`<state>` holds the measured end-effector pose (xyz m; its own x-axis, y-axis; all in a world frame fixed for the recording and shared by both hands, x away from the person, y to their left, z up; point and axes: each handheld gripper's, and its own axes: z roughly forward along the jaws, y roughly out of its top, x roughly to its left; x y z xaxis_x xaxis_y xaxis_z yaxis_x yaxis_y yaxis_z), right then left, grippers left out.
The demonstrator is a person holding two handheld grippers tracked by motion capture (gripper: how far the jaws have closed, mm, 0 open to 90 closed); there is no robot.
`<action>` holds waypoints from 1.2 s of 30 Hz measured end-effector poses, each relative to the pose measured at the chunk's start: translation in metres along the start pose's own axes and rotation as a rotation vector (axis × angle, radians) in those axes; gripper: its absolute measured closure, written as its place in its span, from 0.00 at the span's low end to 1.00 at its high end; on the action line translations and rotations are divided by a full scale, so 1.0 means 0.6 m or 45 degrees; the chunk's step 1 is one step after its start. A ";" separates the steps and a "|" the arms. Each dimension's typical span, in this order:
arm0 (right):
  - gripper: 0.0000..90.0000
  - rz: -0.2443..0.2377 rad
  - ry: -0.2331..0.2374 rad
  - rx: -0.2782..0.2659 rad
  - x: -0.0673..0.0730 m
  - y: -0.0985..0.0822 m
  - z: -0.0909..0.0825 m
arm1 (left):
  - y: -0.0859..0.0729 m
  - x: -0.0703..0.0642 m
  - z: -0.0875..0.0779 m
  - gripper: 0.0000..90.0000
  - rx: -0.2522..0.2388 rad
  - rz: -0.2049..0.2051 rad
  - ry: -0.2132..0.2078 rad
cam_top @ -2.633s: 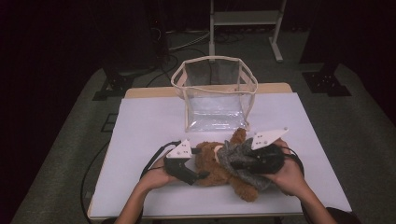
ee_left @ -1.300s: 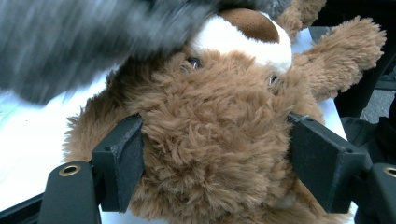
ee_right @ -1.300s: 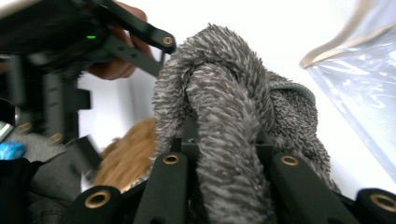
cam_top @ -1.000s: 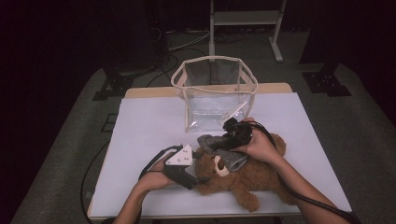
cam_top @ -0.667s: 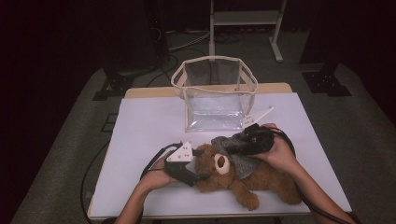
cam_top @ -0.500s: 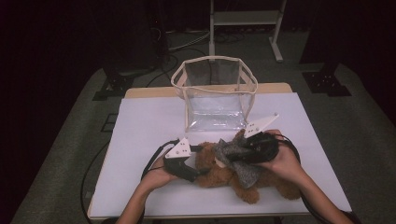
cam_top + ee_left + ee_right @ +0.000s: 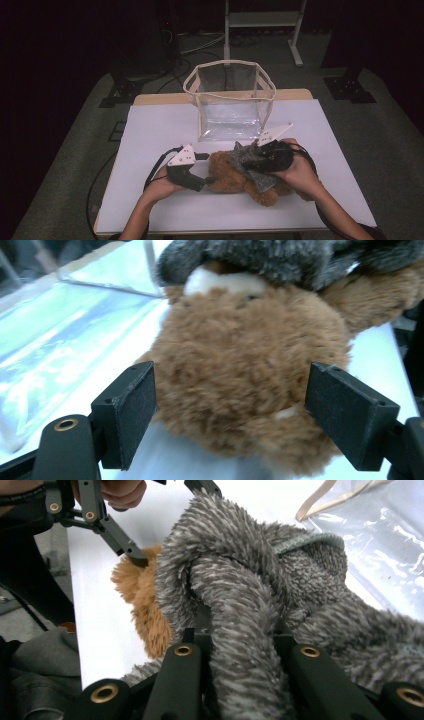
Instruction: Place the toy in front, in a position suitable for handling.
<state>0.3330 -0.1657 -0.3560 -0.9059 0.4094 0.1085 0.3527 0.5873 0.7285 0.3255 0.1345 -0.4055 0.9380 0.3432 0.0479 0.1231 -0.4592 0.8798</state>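
Since a second ago the right gripper [image 7: 252,159] has travelled back from near the clear bag [image 7: 230,100] toward the right side of the teddy bear [image 7: 235,175], and it carries the grey garment [image 7: 250,165] with it. The left gripper [image 7: 207,172] has kept almost the same place at the bear's left end.

The bear lies on the white bench [image 7: 150,130], in front of the clear bag, between the two hands. Its long axis runs left to right across the bench, with the head toward the left gripper. In the left gripper view the round brown head [image 7: 245,385] sits between the two black pads [image 7: 130,410]; the left pad seems to touch the fur and the right one stands just beside it, so I cannot tell for certain whether this is a true grip. The jaws are about half open.

The right gripper has its jaws nearly closed on a thick fold of the grey garment [image 7: 240,630], which drapes over the bear's upper body. The garment is on the right hand's side, so I judge that this hand must pull it over the bear, while the left one steadies the head.

The bear is fluffy and brown, with a pale muzzle. The garment is grey, fuzzy knit, soft and crumpled.
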 end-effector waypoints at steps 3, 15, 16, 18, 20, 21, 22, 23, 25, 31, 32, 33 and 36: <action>0.82 -0.038 -0.010 -0.015 0.013 0.017 -0.002 | -0.002 0.005 -0.012 0.22 -0.008 -0.016 0.013; 0.82 -0.209 0.051 0.082 0.053 0.084 0.069 | -0.007 0.000 -0.017 0.22 0.049 0.041 -0.046; 0.82 -0.209 0.058 0.104 0.057 0.085 0.079 | -0.007 0.000 -0.018 0.22 0.050 0.043 -0.052; 0.82 -0.220 0.075 0.118 0.058 0.086 0.093 | -0.007 0.000 -0.025 0.21 0.046 0.051 -0.062; 0.82 -0.207 0.092 0.121 0.058 0.085 0.099 | -0.007 0.002 -0.034 0.21 0.035 0.051 -0.061; 0.82 -0.205 0.098 0.121 0.058 0.084 0.101 | -0.007 0.004 -0.039 0.21 0.028 0.051 -0.060; 0.82 -0.207 0.102 0.122 0.059 0.084 0.101 | -0.008 0.004 -0.043 0.20 0.026 0.043 -0.058; 0.82 -0.215 0.104 0.127 0.058 0.084 0.099 | -0.008 0.007 -0.049 0.20 0.019 0.043 -0.046; 0.82 -0.208 0.107 0.113 0.054 0.086 0.083 | -0.009 0.010 -0.060 0.19 0.013 0.044 -0.025; 0.82 -0.186 0.084 0.104 0.048 0.079 0.050 | -0.015 0.024 -0.085 0.19 0.002 0.023 0.033; 0.82 -0.197 0.089 0.114 0.049 0.077 0.054 | -0.015 0.026 -0.087 0.18 0.004 0.019 0.043; 0.82 -0.193 0.092 0.118 0.053 0.076 0.058 | -0.016 0.027 -0.089 0.17 -0.001 0.016 0.046; 0.82 -0.204 0.116 0.135 0.063 0.077 0.081 | -0.015 0.028 -0.097 0.17 -0.017 0.017 0.053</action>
<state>0.3263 -0.0892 -0.3511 -0.9682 0.2426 0.0613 0.2206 0.7120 0.6667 0.3212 0.1919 -0.3854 0.9251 0.3714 0.0789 0.1064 -0.4531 0.8851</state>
